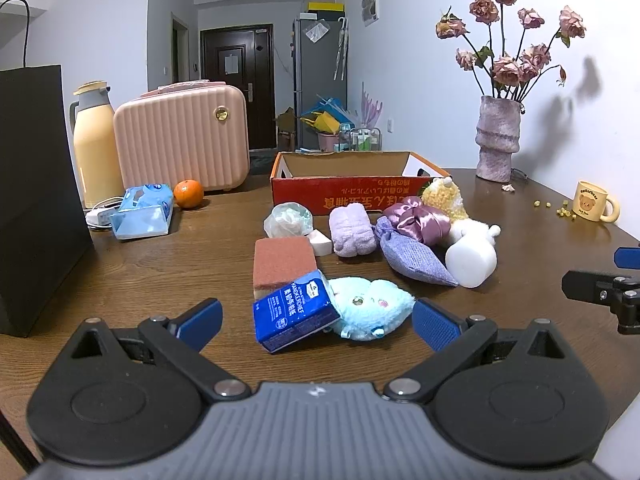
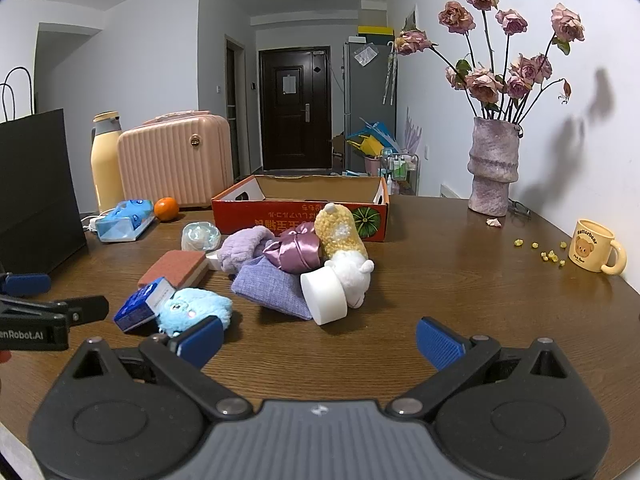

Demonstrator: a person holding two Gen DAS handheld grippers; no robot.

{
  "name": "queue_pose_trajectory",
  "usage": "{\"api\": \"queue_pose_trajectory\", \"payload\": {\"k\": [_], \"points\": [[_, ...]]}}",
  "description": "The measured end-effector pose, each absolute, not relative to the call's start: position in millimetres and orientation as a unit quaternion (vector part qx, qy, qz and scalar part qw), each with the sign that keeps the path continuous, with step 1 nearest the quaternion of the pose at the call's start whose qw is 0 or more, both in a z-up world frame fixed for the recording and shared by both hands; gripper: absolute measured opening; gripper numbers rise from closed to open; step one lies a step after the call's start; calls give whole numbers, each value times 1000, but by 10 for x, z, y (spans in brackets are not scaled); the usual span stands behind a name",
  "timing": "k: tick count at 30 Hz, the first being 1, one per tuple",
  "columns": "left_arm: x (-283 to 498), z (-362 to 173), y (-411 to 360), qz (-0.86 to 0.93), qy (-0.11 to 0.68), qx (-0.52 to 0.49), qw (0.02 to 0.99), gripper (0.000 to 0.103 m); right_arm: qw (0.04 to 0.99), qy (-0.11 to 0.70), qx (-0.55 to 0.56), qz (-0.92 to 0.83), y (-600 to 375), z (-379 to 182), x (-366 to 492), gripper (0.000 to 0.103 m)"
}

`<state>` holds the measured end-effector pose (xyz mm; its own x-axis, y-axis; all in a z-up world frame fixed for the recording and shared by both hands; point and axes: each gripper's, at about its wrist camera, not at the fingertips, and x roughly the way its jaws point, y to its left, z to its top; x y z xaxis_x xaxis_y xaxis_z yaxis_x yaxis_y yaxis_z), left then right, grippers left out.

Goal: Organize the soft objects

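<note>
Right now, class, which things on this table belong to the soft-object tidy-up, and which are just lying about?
Belong: blue plush, lilac pouch, satin scrunchie, purple towel roll, sponge, cardboard box.

Lying about: orange, mug, vase, thermos.

My yellow ceramic mug [image 2: 593, 245] reads "Butterbear"; the small blue tissue pack [image 1: 294, 311] reads "HANDKERCHIEF"; my left gripper [image 2: 40, 316] shows "enRobot.AI".

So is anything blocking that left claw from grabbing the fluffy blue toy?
Partly. A blue tissue pack leans against the blue toy on its left side, between the open left gripper fingers. Otherwise nothing visible.
</note>
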<state>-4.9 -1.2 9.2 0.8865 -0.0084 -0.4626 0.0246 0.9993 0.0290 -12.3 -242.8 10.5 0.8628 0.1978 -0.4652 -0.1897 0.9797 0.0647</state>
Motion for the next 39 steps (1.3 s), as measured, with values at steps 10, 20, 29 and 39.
{"api": "queue_pose_trajectory", "payload": {"k": [10,20,29,39], "points": [[-68,97,-35,-10,234,18,972,103,965,241,7,100,-2421,109,-130,103],[-70,97,-38,-10,235,18,972,103,966,239,6,100,-2408,140,-146,103],[-71,97,-36,-10,235,18,972,103,966,238,6,100,-2406,143,-145,103],[-76,97,-38,-11,235,18,972,103,966,239,6,100,-2402,143,-145,103]]}}
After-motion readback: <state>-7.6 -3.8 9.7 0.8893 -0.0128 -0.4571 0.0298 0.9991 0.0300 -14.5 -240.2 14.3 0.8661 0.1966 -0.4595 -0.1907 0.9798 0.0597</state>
